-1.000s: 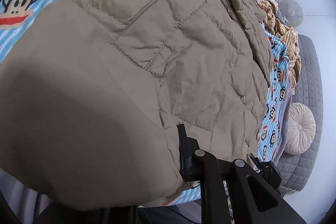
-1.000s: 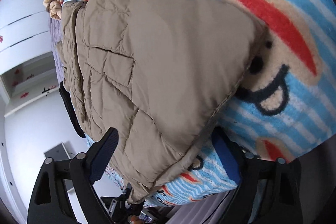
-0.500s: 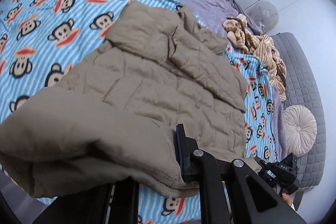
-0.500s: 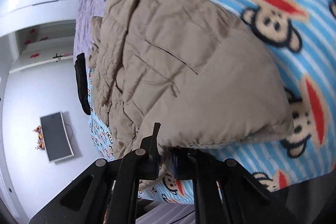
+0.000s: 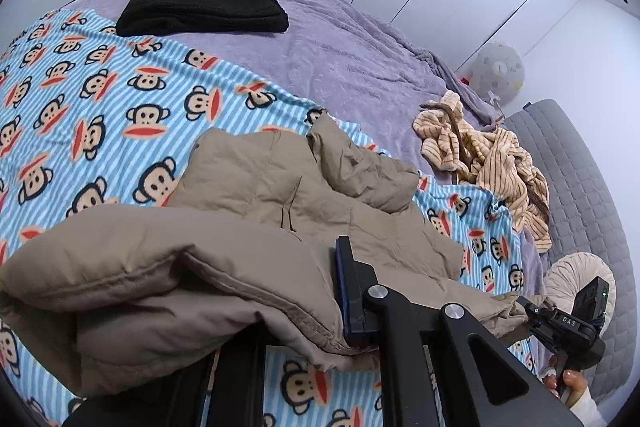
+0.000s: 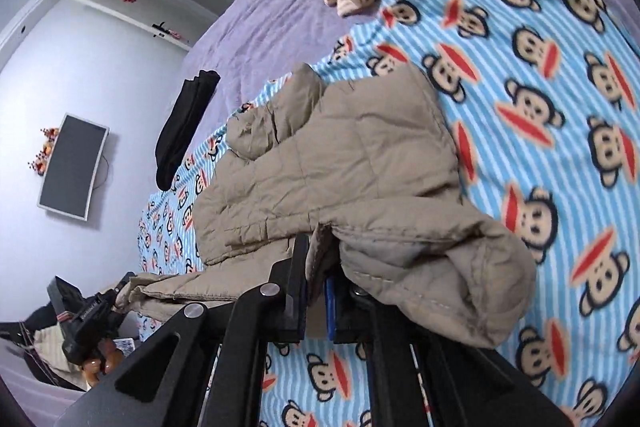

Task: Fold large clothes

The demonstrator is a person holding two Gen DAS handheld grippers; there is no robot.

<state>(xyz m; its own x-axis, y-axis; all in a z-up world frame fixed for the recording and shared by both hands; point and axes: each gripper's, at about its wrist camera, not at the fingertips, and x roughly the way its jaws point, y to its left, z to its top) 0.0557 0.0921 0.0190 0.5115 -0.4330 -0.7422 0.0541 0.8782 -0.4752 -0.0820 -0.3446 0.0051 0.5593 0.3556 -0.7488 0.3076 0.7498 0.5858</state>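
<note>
Monkey-print blanket [image 5: 92, 99] covers the bed, with the tan quilted jacket [image 5: 280, 195] lying near its front edge. Left gripper [image 5: 340, 291] and right gripper [image 6: 318, 291] each pinch the jacket's near hem, probably to carry it over into a fold.

Tan quilted jacket [image 5: 256, 267], blue-striped monkey-print blanket [image 5: 100, 99], lilac bedspread [image 5: 340, 43], black folded garment [image 5: 200, 7]

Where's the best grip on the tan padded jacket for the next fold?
Grip the padded jacket by its stitched hem edge, coming from the near bed edge. That edge is flat and thin enough to fit the jaws; the quilted body is too bulky. Both tongs, left and right, already clamp it there.
</note>
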